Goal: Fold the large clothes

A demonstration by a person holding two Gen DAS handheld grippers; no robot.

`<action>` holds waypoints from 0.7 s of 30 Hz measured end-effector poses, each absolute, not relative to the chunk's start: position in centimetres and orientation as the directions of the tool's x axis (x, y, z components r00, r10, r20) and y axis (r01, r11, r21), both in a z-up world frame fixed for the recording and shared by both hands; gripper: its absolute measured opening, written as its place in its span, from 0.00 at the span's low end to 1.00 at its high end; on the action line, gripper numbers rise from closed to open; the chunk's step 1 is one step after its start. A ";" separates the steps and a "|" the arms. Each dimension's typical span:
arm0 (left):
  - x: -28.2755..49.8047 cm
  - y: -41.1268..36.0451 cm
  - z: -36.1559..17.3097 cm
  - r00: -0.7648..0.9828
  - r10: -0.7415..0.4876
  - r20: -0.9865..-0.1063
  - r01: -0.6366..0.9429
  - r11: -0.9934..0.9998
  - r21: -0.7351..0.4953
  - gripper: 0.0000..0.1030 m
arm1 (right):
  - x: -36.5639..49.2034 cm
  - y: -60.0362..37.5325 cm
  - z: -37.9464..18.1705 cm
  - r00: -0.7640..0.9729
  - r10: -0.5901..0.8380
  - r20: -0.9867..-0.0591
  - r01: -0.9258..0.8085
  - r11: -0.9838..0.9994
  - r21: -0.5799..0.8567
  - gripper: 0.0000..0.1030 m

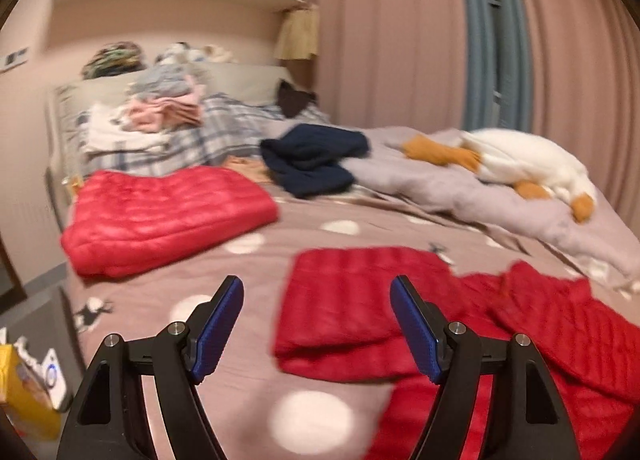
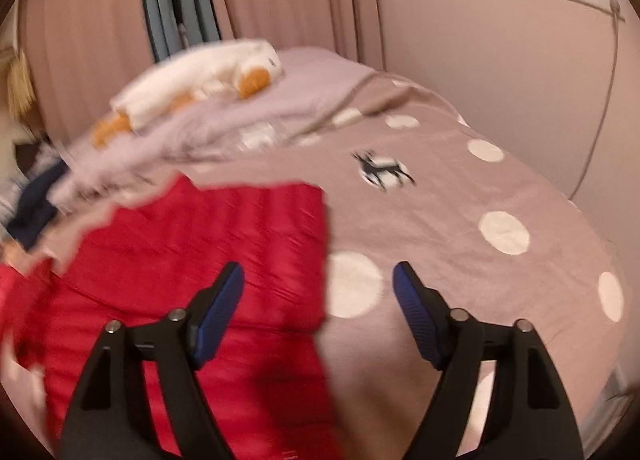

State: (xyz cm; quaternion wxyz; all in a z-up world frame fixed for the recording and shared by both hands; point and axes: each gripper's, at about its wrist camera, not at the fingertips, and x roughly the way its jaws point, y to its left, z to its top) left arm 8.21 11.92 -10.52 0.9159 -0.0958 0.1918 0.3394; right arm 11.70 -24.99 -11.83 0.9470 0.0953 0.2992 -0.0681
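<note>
A red quilted jacket (image 1: pixel 400 316) lies partly folded on the polka-dot bed cover (image 1: pixel 240 284), with a loose part spread to the right. It also shows in the right wrist view (image 2: pixel 208 244), under and left of the gripper. My left gripper (image 1: pixel 316 292) is open and empty, above the jacket's left edge. My right gripper (image 2: pixel 318 280) is open and empty, over the jacket's right edge. A second red quilted jacket (image 1: pixel 168 216) lies folded further back on the left.
A navy garment (image 1: pixel 316 160) lies mid-bed. A pile of clothes (image 1: pixel 160 112) sits on a checked blanket at the back left. A white and orange plush toy (image 1: pixel 516 164) rests on a lilac blanket (image 1: pixel 440 188). The right wall (image 2: pixel 500 40) has a socket strip. Curtains hang behind.
</note>
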 end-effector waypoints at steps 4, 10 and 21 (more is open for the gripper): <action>6.4 14.7 -10.0 0.679 0.608 -0.413 -0.694 0.715 -0.088 0.73 | 11.2 -20.9 -9.4 0.852 -0.037 -0.523 0.130 0.981 0.141 0.92; 4.3 18.1 -9.2 0.629 0.676 -0.382 -0.744 0.667 -0.046 0.73 | 13.6 -12.2 -9.6 0.807 0.126 -0.577 -0.032 0.985 0.170 0.95; 3.1 22.6 -10.7 0.666 0.605 -0.436 -0.727 0.657 -0.199 0.74 | 22.6 11.4 -18.0 0.405 0.532 -0.744 -0.267 0.847 0.460 0.98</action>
